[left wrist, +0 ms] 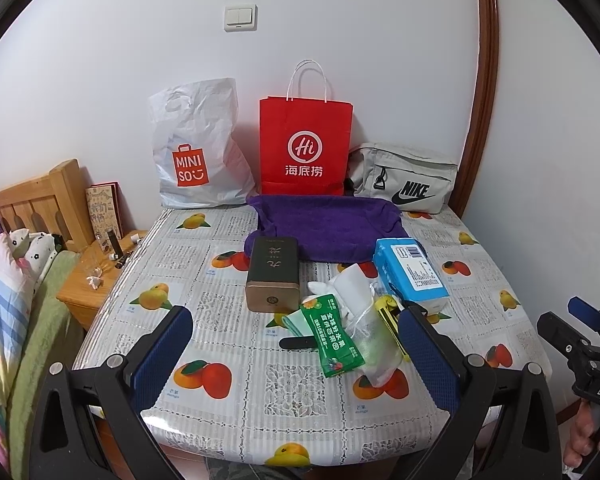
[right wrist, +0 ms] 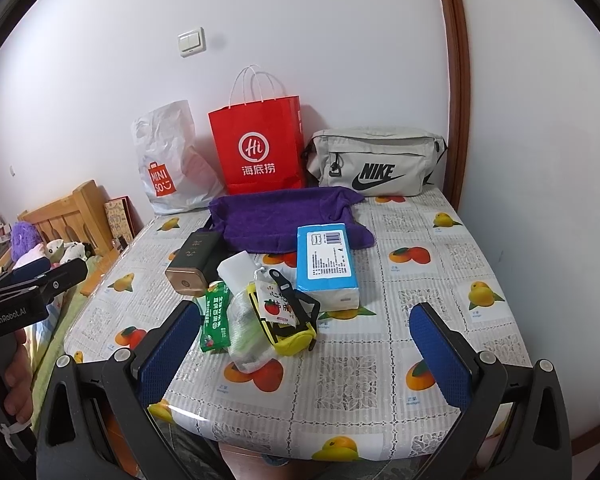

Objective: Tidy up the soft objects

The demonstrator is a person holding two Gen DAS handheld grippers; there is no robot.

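**Both tongs wide, soft clutter dead ahead**

The left gripper (left wrist: pixel 296 344) and the right gripper (right wrist: pixel 306 340) both hover above the near edge of the fruit-printed plastic tablecloth (right wrist: pixel 380 368), jaws spread wide and holding nothing; the soft things lie ahead of both, in a loose heap at mid-table: a crinkled clear plastic pouch (right wrist: pixel 246 332), a green foil snack sachet (left wrist: pixel 334 340), a yellow zipped fabric pouch (right wrist: pixel 296 336), and a blue-and-white soft pack of tissues (right wrist: pixel 326 266); behind them a rumpled purple towel (left wrist: pixel 324 228) spreads before the red paper carrier bag (left wrist: pixel 306 148). The sachet's long axis runs away from the left tongs, squarely between its fingers; so the left looks the better placed for it, while the tissue pack sits nearer the right.
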